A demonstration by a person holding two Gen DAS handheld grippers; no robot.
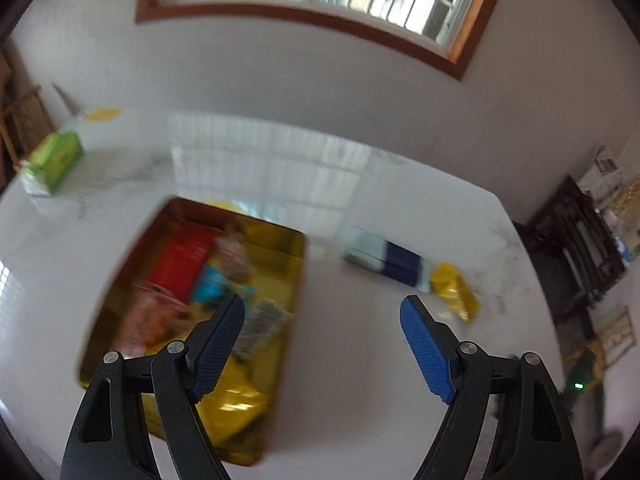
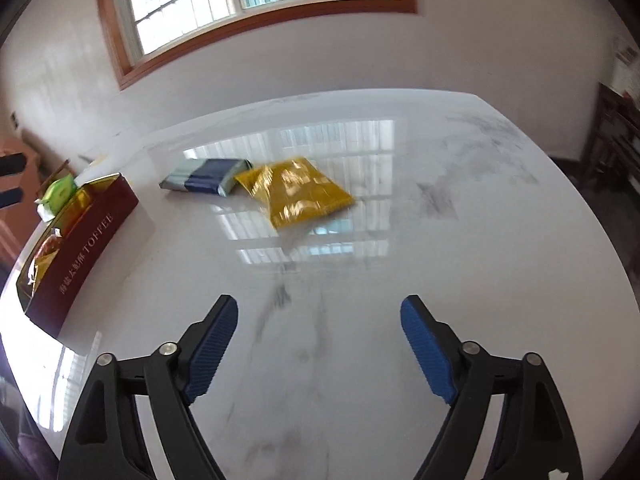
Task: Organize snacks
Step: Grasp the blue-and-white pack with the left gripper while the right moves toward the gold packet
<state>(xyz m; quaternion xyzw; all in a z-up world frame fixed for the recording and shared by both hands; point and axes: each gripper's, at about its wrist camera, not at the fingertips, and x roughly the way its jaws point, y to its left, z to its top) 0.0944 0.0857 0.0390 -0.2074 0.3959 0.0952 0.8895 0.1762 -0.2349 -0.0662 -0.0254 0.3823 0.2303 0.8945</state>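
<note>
Both grippers gape wide, holding nothing. In the right wrist view the yellow packet (image 2: 294, 192) lies above centre, straight ahead of the right gripper (image 2: 319, 346), long axis slanting toward lower right; the left gripper (image 1: 322, 346) overlaps the tin's (image 1: 298, 280) lower part, likely farther away.

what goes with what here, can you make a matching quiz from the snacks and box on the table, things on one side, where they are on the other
Things:
1. yellow packet
2. blue and grey packet
3. green pack
4. red packet

Places:
A. inside the toffee box
B. far left part of the table, beyond the box
C. on the bare table, nearer the right fingers
D. on the bare table, between the box and the yellow packet

Pairs: 1-C, 2-D, 3-B, 4-A
</note>
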